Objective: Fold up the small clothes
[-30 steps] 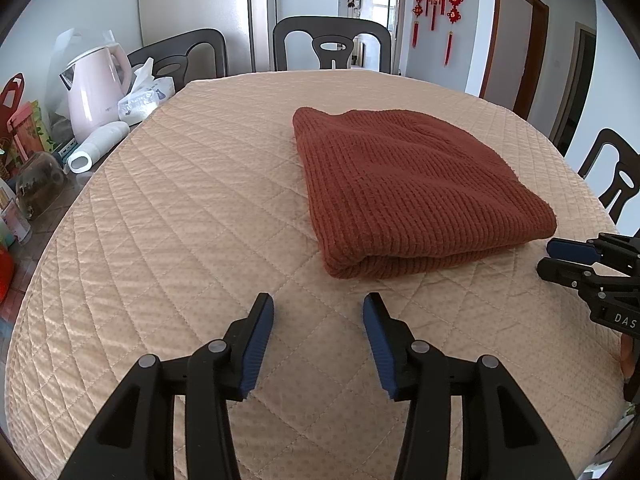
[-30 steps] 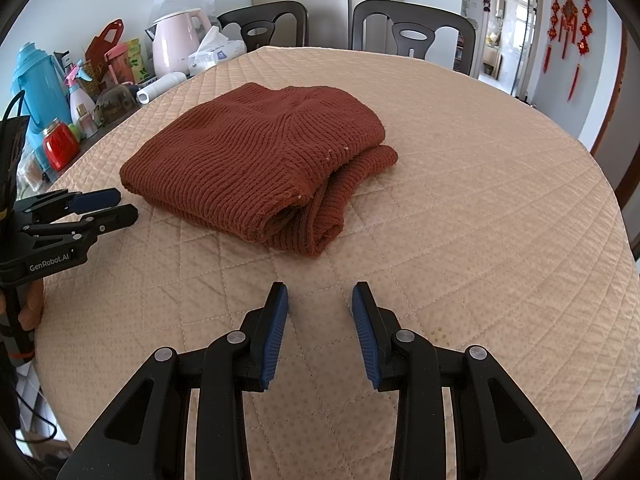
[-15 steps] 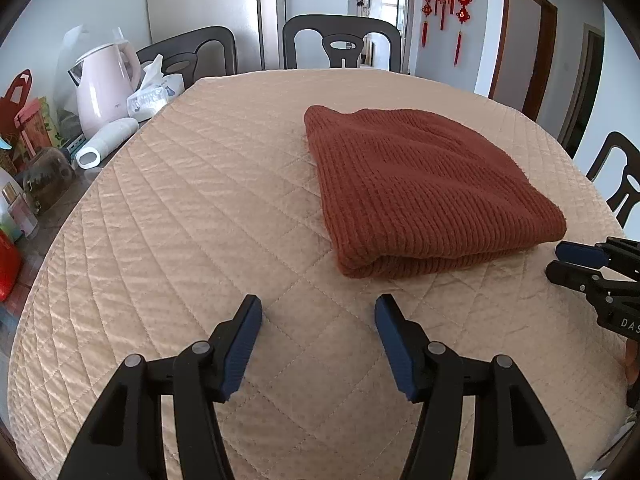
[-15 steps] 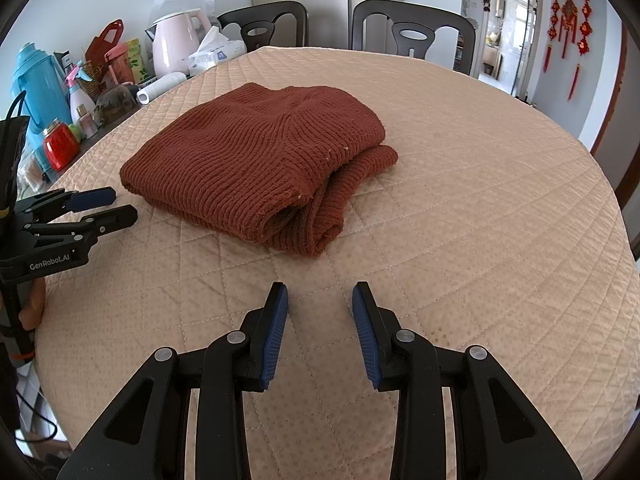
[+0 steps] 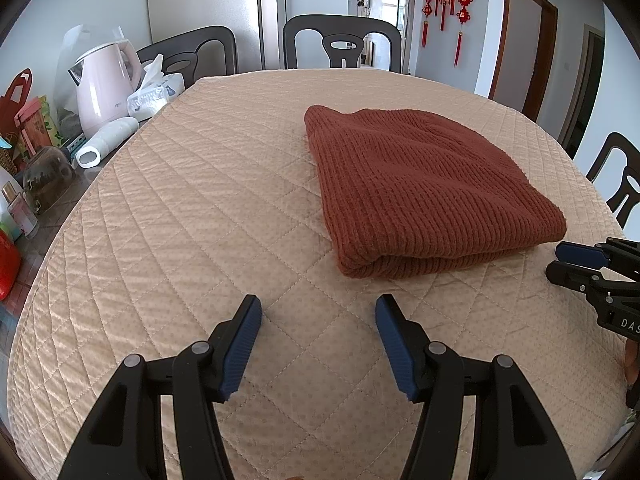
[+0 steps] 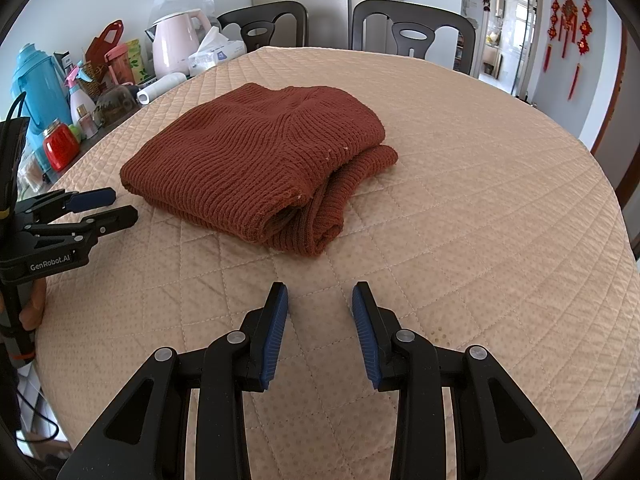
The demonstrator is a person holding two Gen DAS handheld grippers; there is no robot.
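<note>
Lying folded just beyond both empty, parted tools, the sweater point(image 5: 420, 196) runs near-to-far between them: left gripper point(image 5: 319, 332) faces its near-left corner, right gripper point(image 6: 320, 312) its near-right.

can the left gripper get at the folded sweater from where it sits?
Probably yes. The left gripper is open and empty, with only bare quilted tablecloth between it and the rust knit sweater. The right gripper sits off to the side.
</note>
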